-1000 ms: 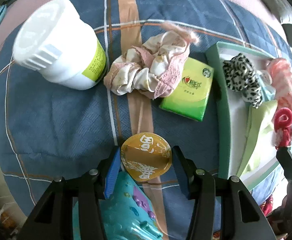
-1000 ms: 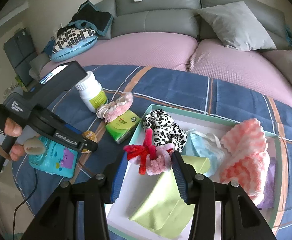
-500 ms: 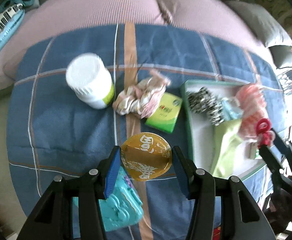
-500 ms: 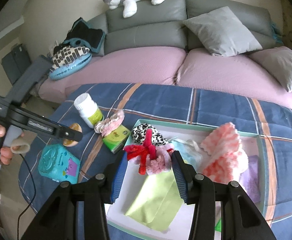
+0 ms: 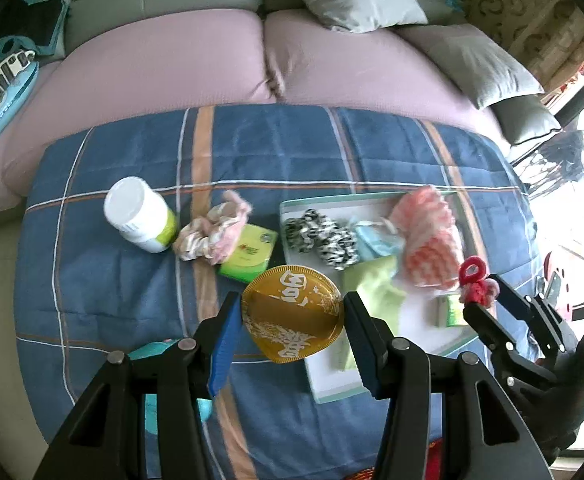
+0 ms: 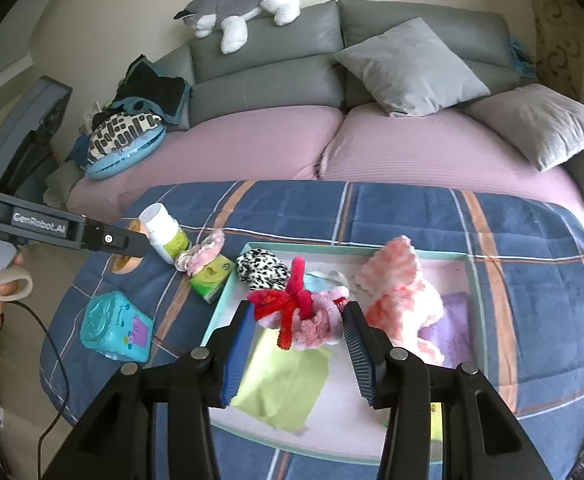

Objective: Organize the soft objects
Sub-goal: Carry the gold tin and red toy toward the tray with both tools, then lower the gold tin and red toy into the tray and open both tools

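Claw pads of the right claw clamp a red-and-pink scrunchie above the tray; left claw grips a gold disc.

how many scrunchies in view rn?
3. A leopard-print one lies in the tray; a floral pink one lies on the blanket beside the white bottle; a red-and-pink one is in the right hand-held gripper. Others may be hidden.

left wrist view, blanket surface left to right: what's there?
white bottle → floral scrunchie → green tissue pack → leopard scrunchie → blue mask → pink knitted cloth
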Demonstrator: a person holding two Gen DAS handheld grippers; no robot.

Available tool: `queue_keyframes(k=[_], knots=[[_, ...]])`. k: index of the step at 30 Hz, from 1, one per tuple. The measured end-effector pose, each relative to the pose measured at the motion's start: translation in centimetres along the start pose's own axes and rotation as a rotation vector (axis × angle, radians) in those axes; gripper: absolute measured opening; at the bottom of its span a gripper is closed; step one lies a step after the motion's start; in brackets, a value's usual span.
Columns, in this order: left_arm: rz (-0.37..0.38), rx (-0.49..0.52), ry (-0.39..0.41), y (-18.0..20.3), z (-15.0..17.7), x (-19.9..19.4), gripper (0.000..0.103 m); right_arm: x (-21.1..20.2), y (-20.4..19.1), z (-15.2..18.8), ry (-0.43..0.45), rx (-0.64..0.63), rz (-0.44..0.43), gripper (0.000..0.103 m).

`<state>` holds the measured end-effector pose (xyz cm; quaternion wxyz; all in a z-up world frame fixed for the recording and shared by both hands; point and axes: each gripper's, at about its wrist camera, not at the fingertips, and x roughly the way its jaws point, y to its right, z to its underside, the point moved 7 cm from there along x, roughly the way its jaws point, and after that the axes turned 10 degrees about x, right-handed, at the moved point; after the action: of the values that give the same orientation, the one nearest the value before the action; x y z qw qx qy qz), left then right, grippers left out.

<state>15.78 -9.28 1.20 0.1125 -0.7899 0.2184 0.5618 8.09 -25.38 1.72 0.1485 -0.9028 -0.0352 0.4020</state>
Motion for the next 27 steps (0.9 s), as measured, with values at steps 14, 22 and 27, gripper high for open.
queue_keyframes(k=[14, 22, 27], knots=[[0.028, 0.050, 0.056, 7.2, -0.3, 0.9, 0.053, -1.5, 5.2, 1.6, -0.028, 0.050, 0.108, 0.048], [0.041, 0.039, -0.027, 8.5, 2.1, 6.5, 0.053, 1.7, 5.9, 4.6, -0.140, 0.049, 0.116, 0.048], [0.047, 0.004, -0.086, 8.0, 3.7, 9.6, 0.053, 3.3, 5.9, 5.7, -0.182, 0.046, 0.113, 0.048]])
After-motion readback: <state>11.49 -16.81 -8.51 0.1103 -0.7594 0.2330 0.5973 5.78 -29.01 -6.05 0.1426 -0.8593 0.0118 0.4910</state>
